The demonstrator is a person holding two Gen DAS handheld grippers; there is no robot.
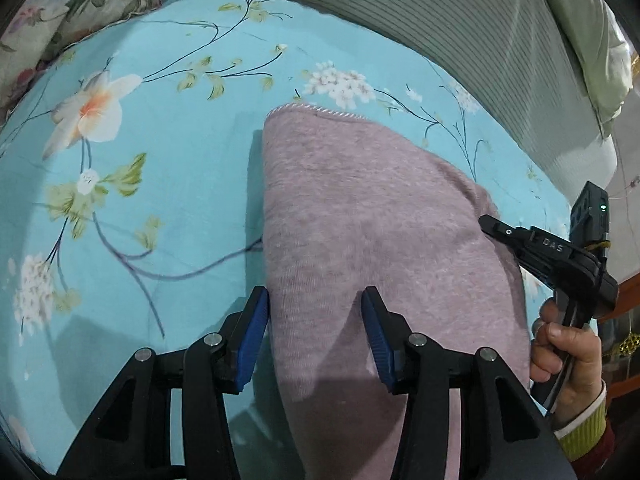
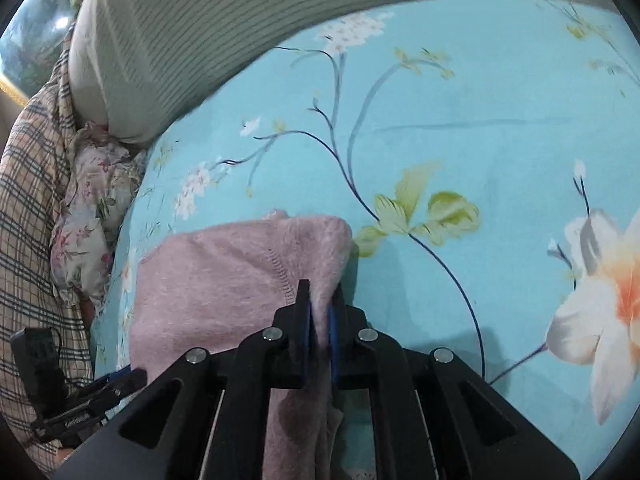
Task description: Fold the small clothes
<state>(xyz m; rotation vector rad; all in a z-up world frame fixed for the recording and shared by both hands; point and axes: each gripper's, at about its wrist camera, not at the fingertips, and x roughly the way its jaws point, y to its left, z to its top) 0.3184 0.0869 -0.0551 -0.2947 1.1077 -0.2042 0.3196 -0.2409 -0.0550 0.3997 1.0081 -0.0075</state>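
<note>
A mauve knit garment (image 1: 360, 208) lies on the blue floral sheet (image 1: 160, 184), its white-stitched hem at the far end. My left gripper (image 1: 316, 320) stands open over the near part. Its left pad is at the cloth's left edge and its right pad is above the cloth, neither pressing. In the right wrist view my right gripper (image 2: 320, 312) is shut on a bunched edge of the garment (image 2: 224, 272), and cloth hangs down between the pads. The right gripper (image 1: 490, 226) also shows at the garment's right edge in the left wrist view, held by a hand (image 1: 564, 352).
A grey-green striped bolster (image 1: 460, 20) runs along the far side of the bed. A floral pillow (image 2: 92, 208) and a plaid cloth (image 2: 28, 216) lie at the left in the right wrist view. Bare sheet (image 2: 500, 120) spreads to the right.
</note>
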